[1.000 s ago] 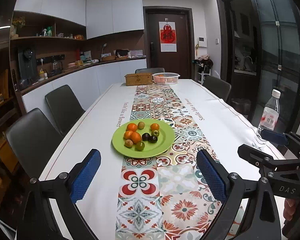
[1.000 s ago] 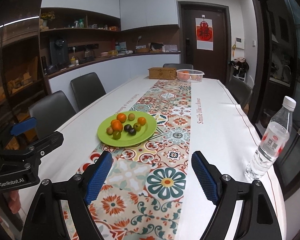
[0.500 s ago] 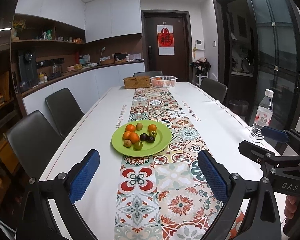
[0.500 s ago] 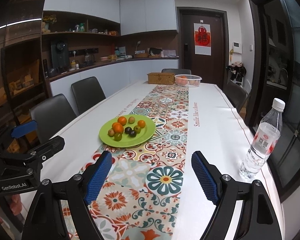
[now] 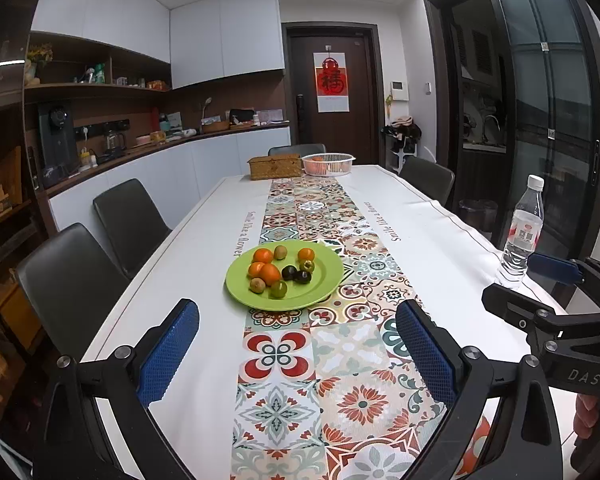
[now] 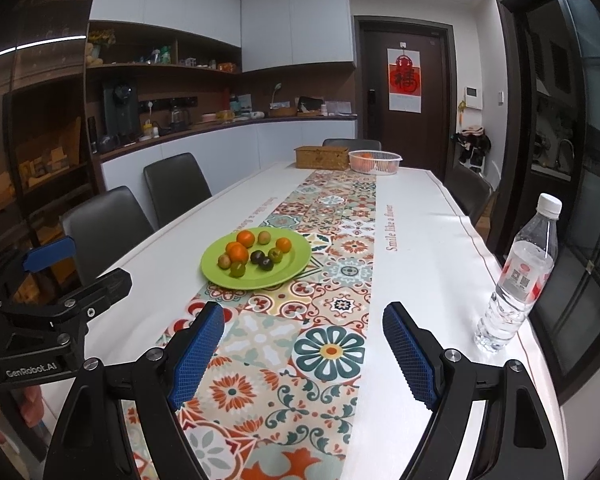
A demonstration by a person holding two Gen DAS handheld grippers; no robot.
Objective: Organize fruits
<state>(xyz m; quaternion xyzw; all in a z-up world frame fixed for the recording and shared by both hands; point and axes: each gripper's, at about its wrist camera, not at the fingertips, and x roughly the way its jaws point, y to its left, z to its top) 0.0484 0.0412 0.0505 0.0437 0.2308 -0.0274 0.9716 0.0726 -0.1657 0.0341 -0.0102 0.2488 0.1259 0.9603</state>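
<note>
A green plate (image 5: 320,292) (image 6: 288,270) rests on the patterned runner of a long white table. It carries several small fruits: oranges (image 5: 263,256) (image 6: 237,252), brown ones, green ones and two dark ones (image 5: 296,274) (image 6: 262,260). My left gripper (image 5: 298,340) hangs open over the near end of the table, well short of the plate, with nothing between its blue pads. My right gripper (image 6: 304,336) is open too and empty, over the runner on the near side of the plate. Each gripper also shows at the edge of the other's view.
A clear water bottle (image 5: 522,232) (image 6: 518,276) stands near the table's right edge. At the far end sit a woven box (image 5: 275,167) (image 6: 321,157) and a white basket (image 5: 327,164) (image 6: 375,162) holding orange fruit. Dark chairs (image 5: 128,220) line both long sides.
Both views have tilted up slightly, so the plate and bottle sit a little lower and farther off. The grippers' openings are unchanged.
</note>
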